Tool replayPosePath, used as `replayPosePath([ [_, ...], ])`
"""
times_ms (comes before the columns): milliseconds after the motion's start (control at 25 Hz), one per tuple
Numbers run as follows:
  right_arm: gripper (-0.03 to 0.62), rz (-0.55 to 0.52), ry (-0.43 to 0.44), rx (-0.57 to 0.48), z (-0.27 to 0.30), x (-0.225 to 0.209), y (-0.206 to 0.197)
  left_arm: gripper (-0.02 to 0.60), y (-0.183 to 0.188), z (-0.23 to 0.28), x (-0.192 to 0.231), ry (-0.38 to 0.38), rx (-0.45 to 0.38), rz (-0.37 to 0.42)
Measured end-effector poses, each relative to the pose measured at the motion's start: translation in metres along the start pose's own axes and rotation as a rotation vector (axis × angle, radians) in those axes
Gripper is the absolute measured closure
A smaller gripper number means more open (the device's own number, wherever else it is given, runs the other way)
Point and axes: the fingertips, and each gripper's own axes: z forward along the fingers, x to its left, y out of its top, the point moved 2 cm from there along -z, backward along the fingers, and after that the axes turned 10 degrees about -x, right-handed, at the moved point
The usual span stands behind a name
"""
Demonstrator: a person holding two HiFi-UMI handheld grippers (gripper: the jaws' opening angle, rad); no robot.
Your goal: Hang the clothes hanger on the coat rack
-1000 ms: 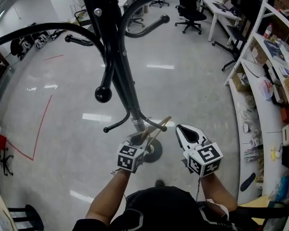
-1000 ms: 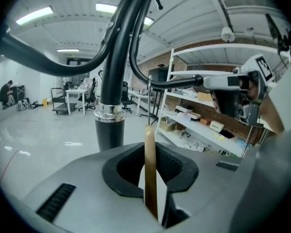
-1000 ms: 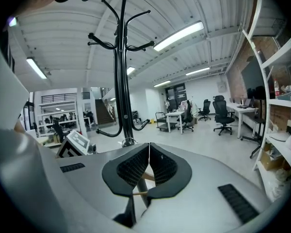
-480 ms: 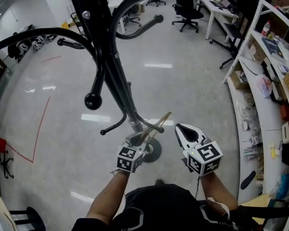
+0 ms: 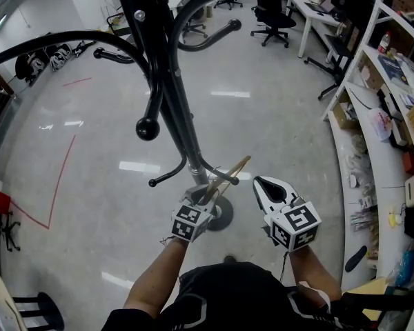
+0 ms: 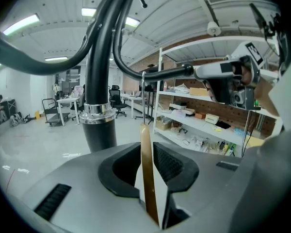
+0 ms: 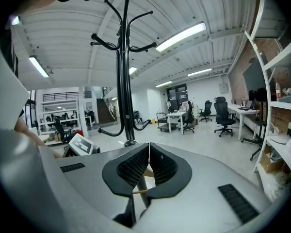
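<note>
In the head view the black coat rack (image 5: 167,95) rises from its round base (image 5: 221,216) just ahead of me, and its curved arms (image 5: 69,41) spread overhead. My left gripper (image 5: 203,197) is shut on a wooden clothes hanger (image 5: 229,174), held close to the pole's lower part. The left gripper view shows the hanger's wood (image 6: 146,169) clamped between the jaws, its metal hook (image 6: 144,97) upright beside the pole (image 6: 99,123) and below a rack arm (image 6: 160,74). My right gripper (image 5: 262,185) is shut and holds nothing. Its own view shows the rack (image 7: 122,81) further off.
White shelving (image 5: 383,109) stacked with boxes and small items runs along the right. Desks and office chairs (image 5: 272,16) stand at the far end. A lower rack hook with a ball tip (image 5: 147,128) hangs left of the pole. The polished floor (image 5: 90,185) lies open to the left.
The left gripper with the hanger has shifted slightly right, still beside the pole. The rack's hooks have moved a little in the head view. The right gripper has hardly moved.
</note>
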Motion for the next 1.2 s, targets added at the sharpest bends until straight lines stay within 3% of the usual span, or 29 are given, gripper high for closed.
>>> replayPosePath([
  [960,0.586,-0.010,-0.071,-0.009,-0.046,0.017,0.006,0.525,-0.018,-0.017,0.007,0.021,0.049,0.018],
  [1200,0.586,-0.008,-0.088,-0.023,-0.055,0.026,0.008,0.525,-0.010,-0.041,0.000,0.013,-0.012,-0.021],
])
